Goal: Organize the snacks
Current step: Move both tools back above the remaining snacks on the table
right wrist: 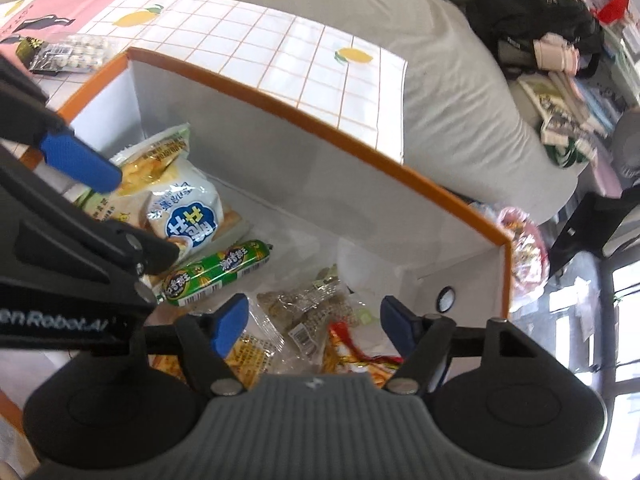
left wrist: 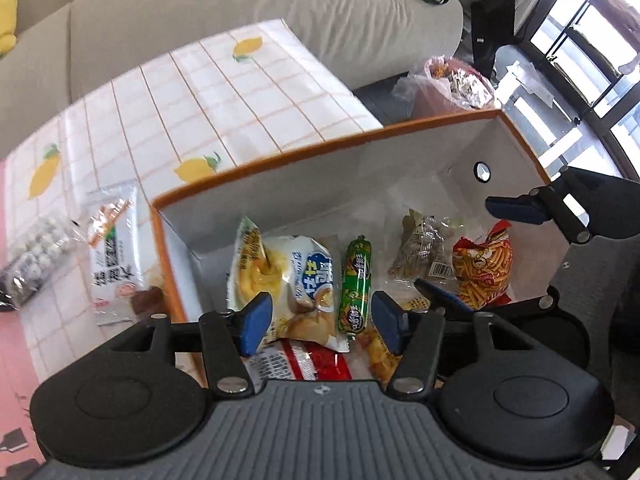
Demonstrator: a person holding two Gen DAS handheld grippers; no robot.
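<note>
An orange-rimmed white box (left wrist: 280, 156) (right wrist: 304, 116) stands on the lemon-print tablecloth and holds several snacks. Inside lie a yellow-and-white chip bag (left wrist: 288, 276) (right wrist: 180, 204), a green sausage stick (left wrist: 354, 288) (right wrist: 216, 270), a clear pack of brown snacks (left wrist: 424, 252) (right wrist: 308, 308) and a red-orange stick-snack bag (left wrist: 486, 268) (right wrist: 352, 356). My left gripper (left wrist: 320, 320) is open and empty above the chip bag and sausage. My right gripper (right wrist: 312, 328) is open and empty above the brown pack and red bag. It also shows in the left wrist view (left wrist: 476, 248).
Outside the box on the tablecloth (left wrist: 192, 96) lie a white snack packet (left wrist: 116, 252) and a clear pack of small round pieces (left wrist: 36, 252) (right wrist: 76, 54). A grey sofa (left wrist: 200, 12) is behind the table. A pink bag of wrappers (left wrist: 456, 84) sits beyond the box.
</note>
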